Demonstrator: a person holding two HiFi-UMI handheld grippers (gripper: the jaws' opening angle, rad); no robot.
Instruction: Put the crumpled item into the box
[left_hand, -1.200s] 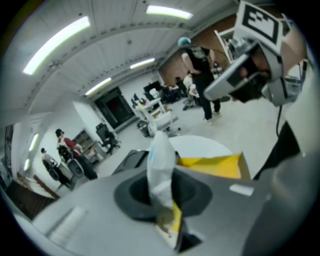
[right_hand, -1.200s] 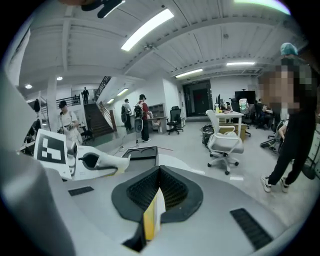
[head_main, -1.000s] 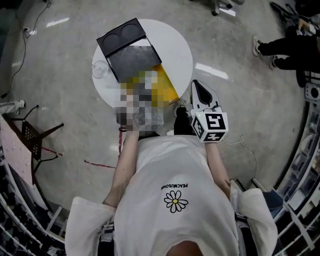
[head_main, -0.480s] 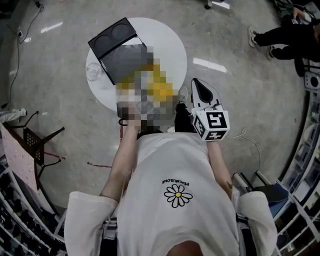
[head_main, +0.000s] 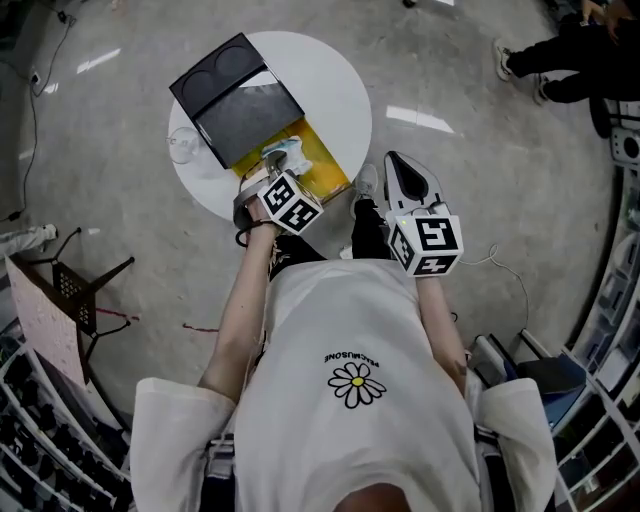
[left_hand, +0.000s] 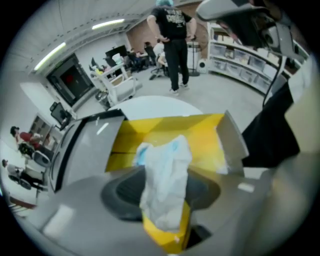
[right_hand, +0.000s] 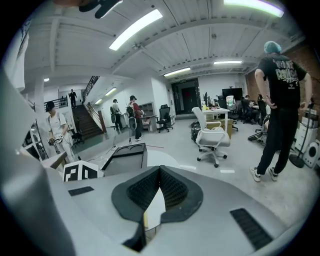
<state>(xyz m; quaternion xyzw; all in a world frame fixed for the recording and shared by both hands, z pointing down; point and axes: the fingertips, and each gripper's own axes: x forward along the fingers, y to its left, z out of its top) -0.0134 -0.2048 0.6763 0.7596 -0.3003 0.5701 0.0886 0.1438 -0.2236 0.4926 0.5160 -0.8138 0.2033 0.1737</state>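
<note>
My left gripper is opening just above the box, so the wad between its jaws drops in. My right gripper stays out of it, closed and empty, off to the side.

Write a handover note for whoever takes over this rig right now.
Left gripper: over the open yellow box, jaws opening, crumpled item between them.
Right gripper: shut, empty, held beside the round table.
Done: item brought to the box.
Left: finish the release so the item drops inside, then lift the left gripper clear.
</note>
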